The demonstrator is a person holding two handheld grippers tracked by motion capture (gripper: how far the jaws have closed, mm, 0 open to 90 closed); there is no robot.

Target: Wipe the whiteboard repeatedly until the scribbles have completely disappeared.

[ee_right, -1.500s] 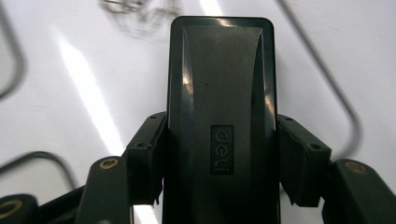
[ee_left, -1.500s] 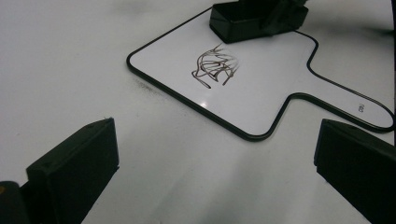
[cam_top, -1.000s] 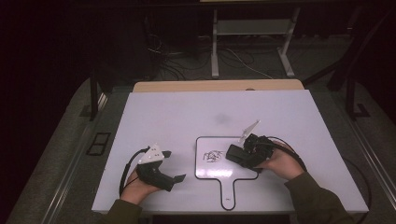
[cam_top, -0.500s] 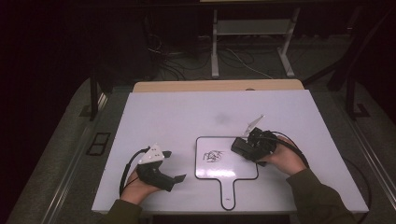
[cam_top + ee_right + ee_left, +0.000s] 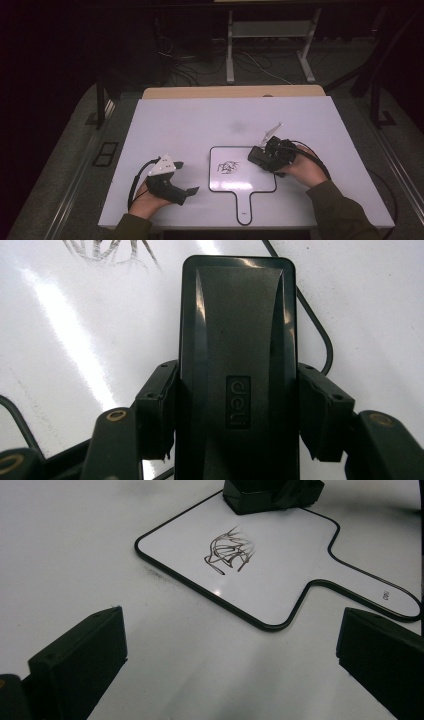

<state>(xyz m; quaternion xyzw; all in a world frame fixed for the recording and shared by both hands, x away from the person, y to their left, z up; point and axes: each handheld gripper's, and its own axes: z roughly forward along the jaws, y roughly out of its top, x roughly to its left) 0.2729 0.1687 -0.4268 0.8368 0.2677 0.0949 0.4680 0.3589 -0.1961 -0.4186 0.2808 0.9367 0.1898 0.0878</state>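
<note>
Up close, right tongs (image 5: 235, 415) clamp eraser (image 5: 235, 340); left tongs (image 5: 230, 655) gape, facing scribble (image 5: 229, 551).

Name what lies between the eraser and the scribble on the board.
In the high view, bare whiteboard surface separates the eraser from the scribble.

Black eraser (image 5: 235, 370) lies flat on the scribbled paddle whiteboard's (image 5: 240, 182) right edge

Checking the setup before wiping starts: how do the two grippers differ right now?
The right gripper is shut on a black eraser, while the left gripper is open, with nothing between its jaws. The right one sits at the whiteboard's edge near the scribble; the left rests on the table beside the board. Both are black and hand-held.
</note>
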